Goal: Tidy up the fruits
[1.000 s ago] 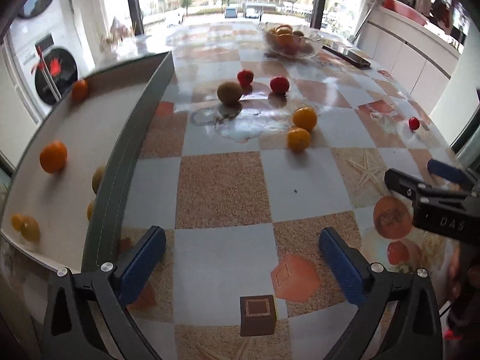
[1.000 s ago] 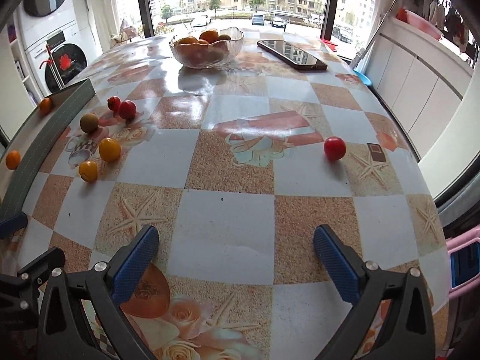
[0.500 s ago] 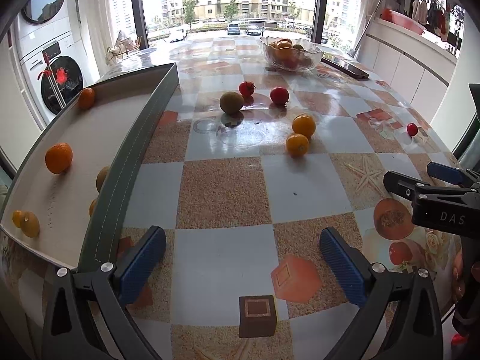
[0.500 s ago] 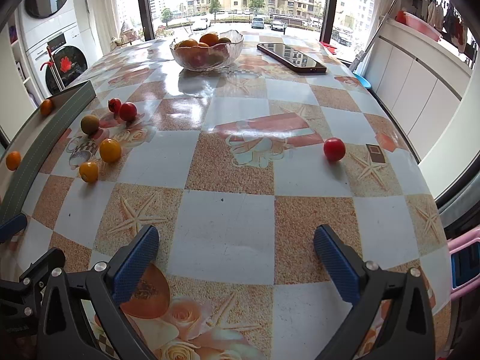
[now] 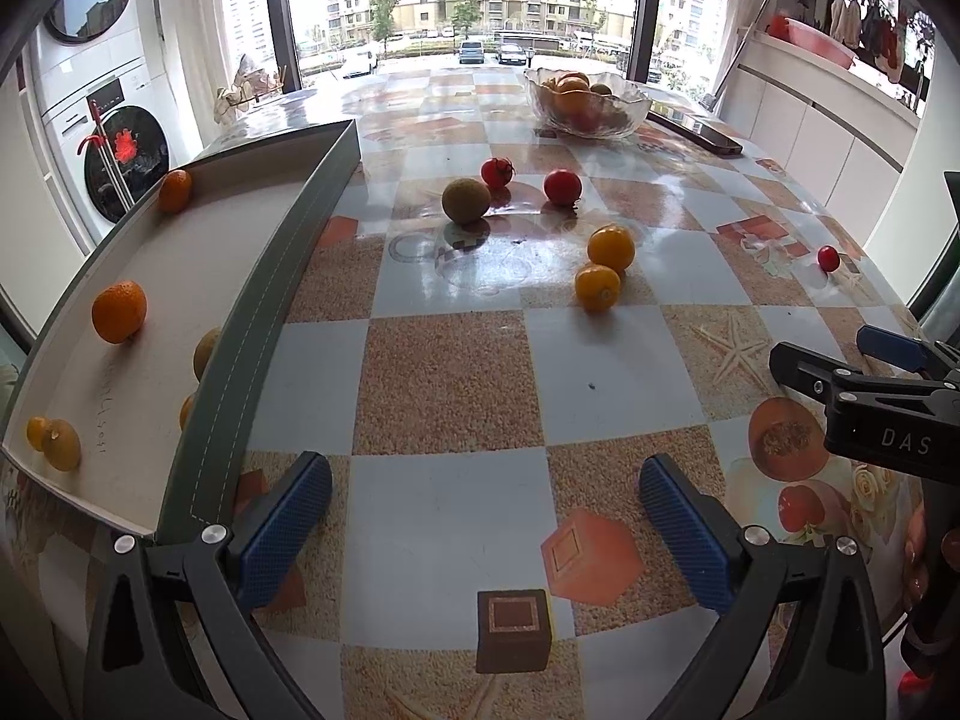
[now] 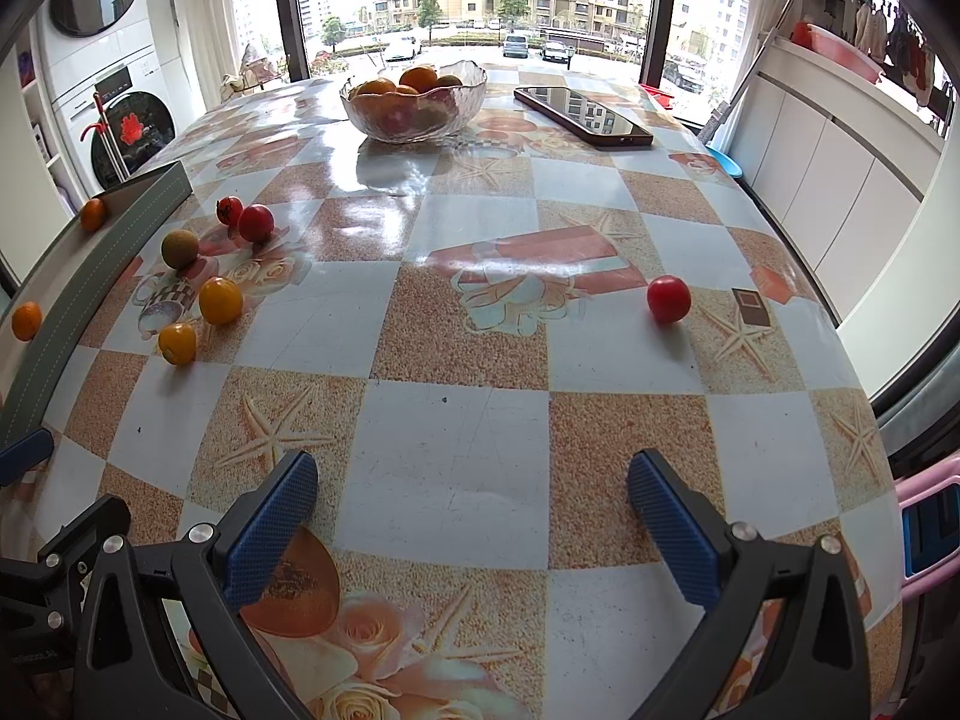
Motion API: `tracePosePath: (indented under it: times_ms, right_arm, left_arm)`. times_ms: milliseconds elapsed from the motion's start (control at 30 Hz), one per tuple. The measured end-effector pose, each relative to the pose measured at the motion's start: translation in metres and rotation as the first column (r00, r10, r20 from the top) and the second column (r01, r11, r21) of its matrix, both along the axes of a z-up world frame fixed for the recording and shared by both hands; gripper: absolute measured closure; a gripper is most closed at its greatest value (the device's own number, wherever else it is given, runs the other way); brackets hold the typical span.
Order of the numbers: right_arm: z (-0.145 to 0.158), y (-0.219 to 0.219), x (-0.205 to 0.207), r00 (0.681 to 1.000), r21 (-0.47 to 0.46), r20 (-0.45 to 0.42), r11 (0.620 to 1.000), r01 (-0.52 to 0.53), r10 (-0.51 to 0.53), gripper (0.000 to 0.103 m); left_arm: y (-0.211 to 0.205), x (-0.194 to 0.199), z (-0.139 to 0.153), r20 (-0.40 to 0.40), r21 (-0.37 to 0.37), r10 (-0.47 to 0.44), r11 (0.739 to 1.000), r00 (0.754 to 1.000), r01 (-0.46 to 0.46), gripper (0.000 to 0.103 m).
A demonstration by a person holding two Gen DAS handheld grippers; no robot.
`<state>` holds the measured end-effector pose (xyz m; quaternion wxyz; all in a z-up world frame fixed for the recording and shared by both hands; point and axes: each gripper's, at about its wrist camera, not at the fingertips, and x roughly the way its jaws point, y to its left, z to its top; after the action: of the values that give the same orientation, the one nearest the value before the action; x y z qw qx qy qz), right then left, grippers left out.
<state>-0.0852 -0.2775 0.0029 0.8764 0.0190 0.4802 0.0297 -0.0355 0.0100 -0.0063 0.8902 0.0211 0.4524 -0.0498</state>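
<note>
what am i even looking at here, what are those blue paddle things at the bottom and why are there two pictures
There is no robot here: a person holds a two-finger grasping tool in each hand, and a wide-angle camera on each looks forward along its fingers. One picture is from the left tool, the other from the right tool; the blue paddles are their fingers. Both are open and hold nothing.

They hang over a table with a patterned cloth. Loose fruit lies on it: two yellow-orange fruits, a brownish-green fruit, and three red tomatoes, one off alone. A glass bowl of fruit and a phone sit at the far end. A tray on the left holds oranges.
</note>
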Motion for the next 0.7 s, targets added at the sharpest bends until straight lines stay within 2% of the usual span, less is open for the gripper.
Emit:
tracePosePath:
  times_ms: [467, 700]
  right_arm:
    - [-0.0003, 0.0, -0.0002, 1.0, 0.0, 0.001, 1.0, 0.0, 0.0, 0.0]
    - [-0.0001, -0.0001, 0.0005, 1.0, -0.001, -0.004, 1.0, -0.001, 0.001, 0.0]
  left_arm:
    - [0.0003, -0.0001, -0.0001, -0.005, 0.0, 0.001, 1.0, 1.0, -0.001, 0.0]
    - [-0.0001, 0.008, 0.0008, -0.06, 0.002, -0.007, 1.0, 0.998, 0.008, 0.0]
